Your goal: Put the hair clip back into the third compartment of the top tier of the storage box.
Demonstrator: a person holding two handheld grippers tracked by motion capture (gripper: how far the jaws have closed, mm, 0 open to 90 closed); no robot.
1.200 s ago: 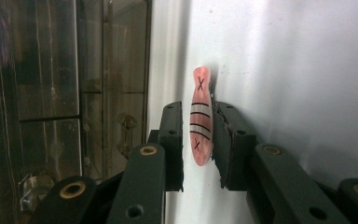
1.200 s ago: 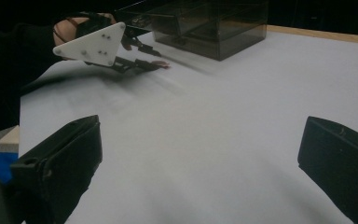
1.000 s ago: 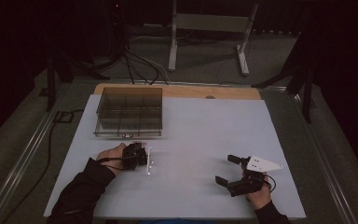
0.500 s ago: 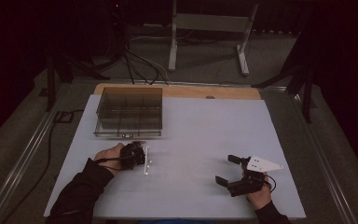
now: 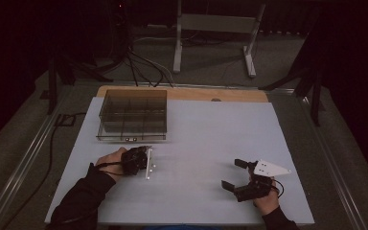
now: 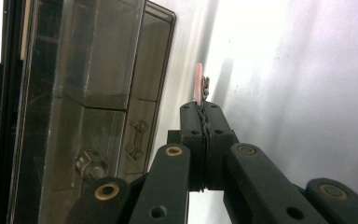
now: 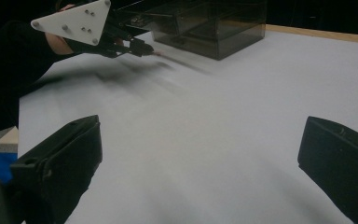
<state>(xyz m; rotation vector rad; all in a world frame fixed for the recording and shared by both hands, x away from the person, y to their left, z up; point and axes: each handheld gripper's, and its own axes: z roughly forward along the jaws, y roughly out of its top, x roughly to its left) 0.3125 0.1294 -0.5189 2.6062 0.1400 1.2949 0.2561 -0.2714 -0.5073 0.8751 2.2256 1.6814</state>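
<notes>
Pale table sheet (image 5: 196, 143) covers most of the high view, with a wooden edge (image 5: 182, 92) showing along its far side at 12 o'clock. A smoky clear compartment box (image 5: 133, 115) sits on the sheet at about 10 o'clock from the centre, divided into several cells; small metal hardware (image 6: 89, 164) is visible through its wall in the left gripper view.

Left gripper (image 5: 143, 155) is at about 8 o'clock from the centre, just below the box and apart from it, held in the left hand (image 5: 109, 163). In the left gripper view its jaws are pressed together on a thin pink strip (image 6: 198, 83), which sticks out past the tips toward the box's corner; something small and dark sits against the strip's side, too small to identify. In the right gripper view the left gripper (image 7: 142, 48) is seen farther off with its white three-cornered plate (image 7: 77, 21) on top, tips near the box (image 7: 214, 23) but not touching it.

Right gripper (image 5: 232, 175) is at about 5 o'clock from the centre, well apart from the left one and the box, held in the right hand (image 5: 264, 200). Its jaws are spread wide, nothing between them, bare sheet under them in the right gripper view (image 7: 196, 168).

Beyond the table at 12 o'clock: dark floor, cables (image 5: 139, 62) and a metal stand (image 5: 215, 28).
</notes>
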